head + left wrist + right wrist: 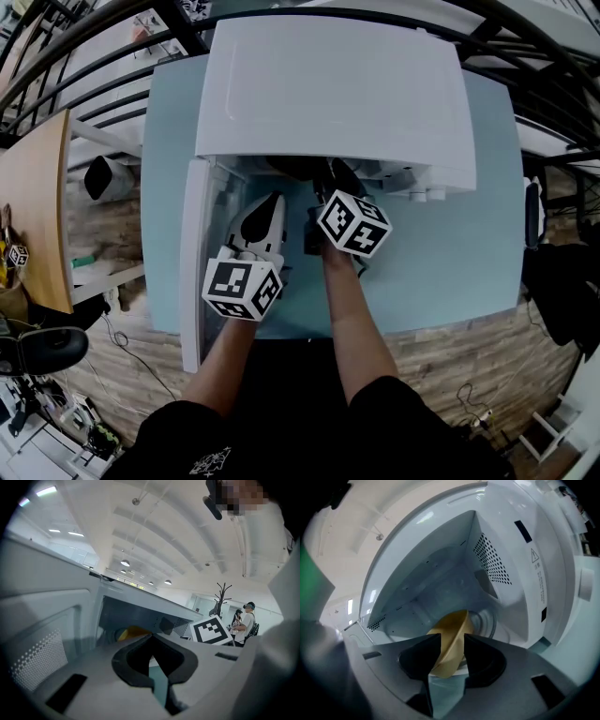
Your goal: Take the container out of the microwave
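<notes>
From the head view the microwave (328,94) top hides the container from us, and the right claw's (330,183) tips too. In the left gripper view our left claw (151,654) is pressed together, empty; the yellow container (133,631) peeks out beyond it. In the right gripper view that claw stands spread, the container's rim lengthwise between its tips.

Glossy white microwave (328,94) casing, smooth yellow container (452,639) of perhaps plastic, matt pale-blue tabletop (450,272), wood-grain floor (441,356).
</notes>
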{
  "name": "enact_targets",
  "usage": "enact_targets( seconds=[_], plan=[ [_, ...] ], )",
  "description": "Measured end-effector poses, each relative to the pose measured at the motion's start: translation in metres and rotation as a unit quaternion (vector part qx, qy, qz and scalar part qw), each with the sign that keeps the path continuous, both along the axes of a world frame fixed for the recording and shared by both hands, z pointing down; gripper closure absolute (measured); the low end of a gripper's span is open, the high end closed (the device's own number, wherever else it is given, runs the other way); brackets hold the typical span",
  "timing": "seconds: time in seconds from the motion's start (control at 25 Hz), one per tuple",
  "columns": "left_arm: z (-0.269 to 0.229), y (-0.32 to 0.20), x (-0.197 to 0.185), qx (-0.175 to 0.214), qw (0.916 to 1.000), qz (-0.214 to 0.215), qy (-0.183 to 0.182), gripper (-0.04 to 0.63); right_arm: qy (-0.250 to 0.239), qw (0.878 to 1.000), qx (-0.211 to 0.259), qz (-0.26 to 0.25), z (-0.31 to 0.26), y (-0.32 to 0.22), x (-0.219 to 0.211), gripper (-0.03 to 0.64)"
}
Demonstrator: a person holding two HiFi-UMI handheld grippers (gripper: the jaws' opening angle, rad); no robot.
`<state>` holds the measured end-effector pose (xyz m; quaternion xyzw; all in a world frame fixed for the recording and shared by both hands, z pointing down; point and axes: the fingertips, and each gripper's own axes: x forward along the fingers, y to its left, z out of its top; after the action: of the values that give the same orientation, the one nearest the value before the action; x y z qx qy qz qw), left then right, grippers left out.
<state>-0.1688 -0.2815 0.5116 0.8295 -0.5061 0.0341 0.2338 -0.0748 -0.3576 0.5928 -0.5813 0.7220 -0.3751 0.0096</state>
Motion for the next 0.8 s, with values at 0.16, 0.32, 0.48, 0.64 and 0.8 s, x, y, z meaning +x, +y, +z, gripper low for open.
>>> enact_targets(
  seconds=[0.16,0.32,0.48,0.64,0.8],
  plan=[
    [-0.001,0.0,-0.002,-0.001,1.0,-0.002,0.001,0.588,0.006,1.0,-0.007,0.009,0.003,-0.006,-0.001,0.485],
    [-0.002,-0.001,-0.003,0.0,1.0,-0.001,0.002,0.588,0.008,1.0,-0.011,0.017,0.005,-0.011,-0.001,0.485],
    [-0.003,0.0,-0.003,0.002,1.0,-0.001,0.005,0.588,0.016,0.999,-0.02,0.023,0.008,-0.014,0.0,0.485],
    [-0.004,-0.001,-0.003,0.001,1.0,-0.001,0.006,0.588,0.016,0.999,-0.031,0.03,0.011,-0.017,-0.002,0.485],
    [-0.005,-0.001,-0.005,0.002,1.0,-0.003,0.007,0.588,0.017,0.998,-0.042,0.044,0.012,-0.018,0.0,0.497]
  ],
)
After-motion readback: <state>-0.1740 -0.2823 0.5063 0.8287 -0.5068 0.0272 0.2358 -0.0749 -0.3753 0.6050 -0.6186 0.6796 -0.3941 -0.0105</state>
